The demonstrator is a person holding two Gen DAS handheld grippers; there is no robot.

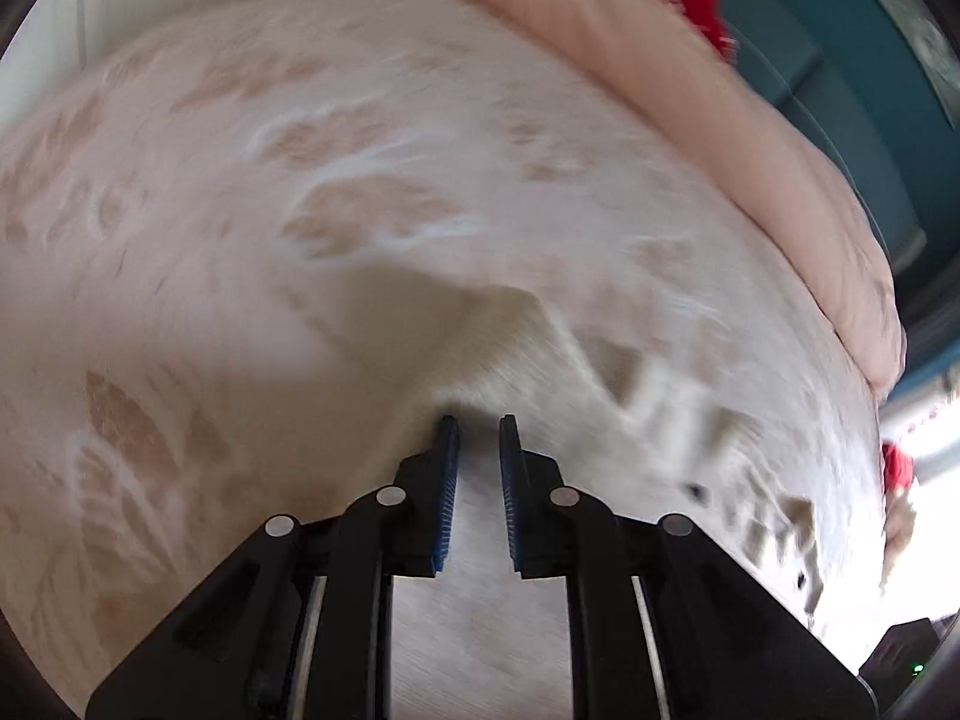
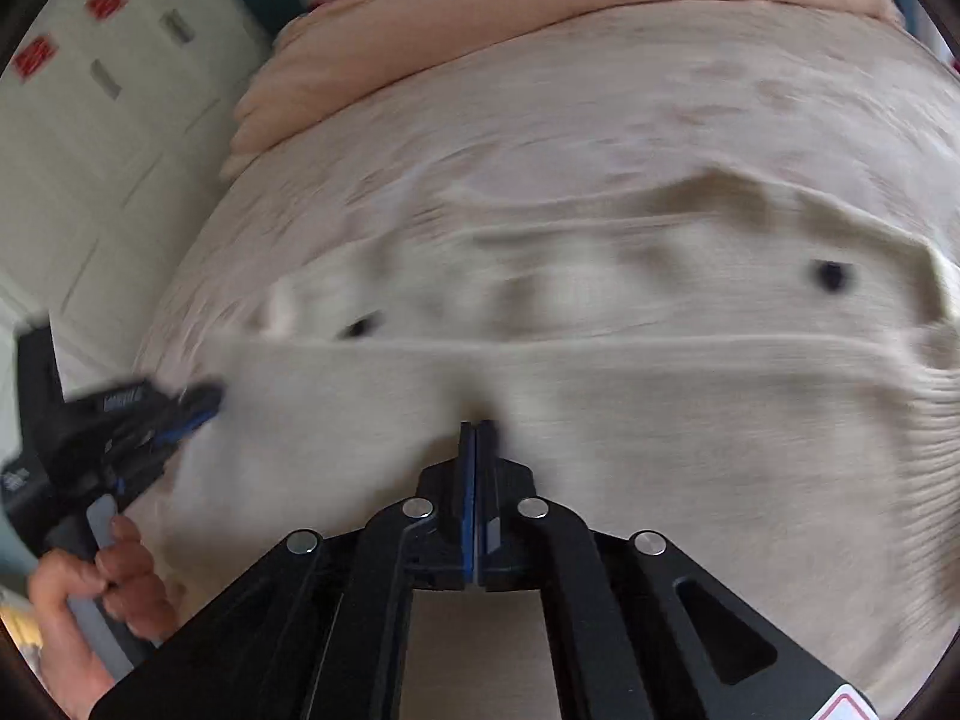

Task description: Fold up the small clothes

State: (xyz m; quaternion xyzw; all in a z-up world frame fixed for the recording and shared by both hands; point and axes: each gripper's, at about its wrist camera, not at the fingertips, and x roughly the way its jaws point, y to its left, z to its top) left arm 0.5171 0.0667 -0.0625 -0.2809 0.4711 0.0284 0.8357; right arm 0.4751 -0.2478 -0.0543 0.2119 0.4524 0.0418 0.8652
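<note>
motion blur smears the cream garment point(image 2: 600, 420); right gripper point(image 2: 477, 429) clenched on its edge, left gripper point(image 1: 478, 420) slightly parted.

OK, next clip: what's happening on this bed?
A person is working a small cream garment spread on a patterned bedspread, with a handheld gripper in each hand. The right gripper is shut, its tips at the fabric's near edge. The left gripper is at another part of the cloth, jaws nearly closed with a narrow gap; whether it pinches fabric is unclear. A fold line already runs across the garment, near two dark buttons. A pink blanket lies behind. Both views are motion-blurred.
</note>
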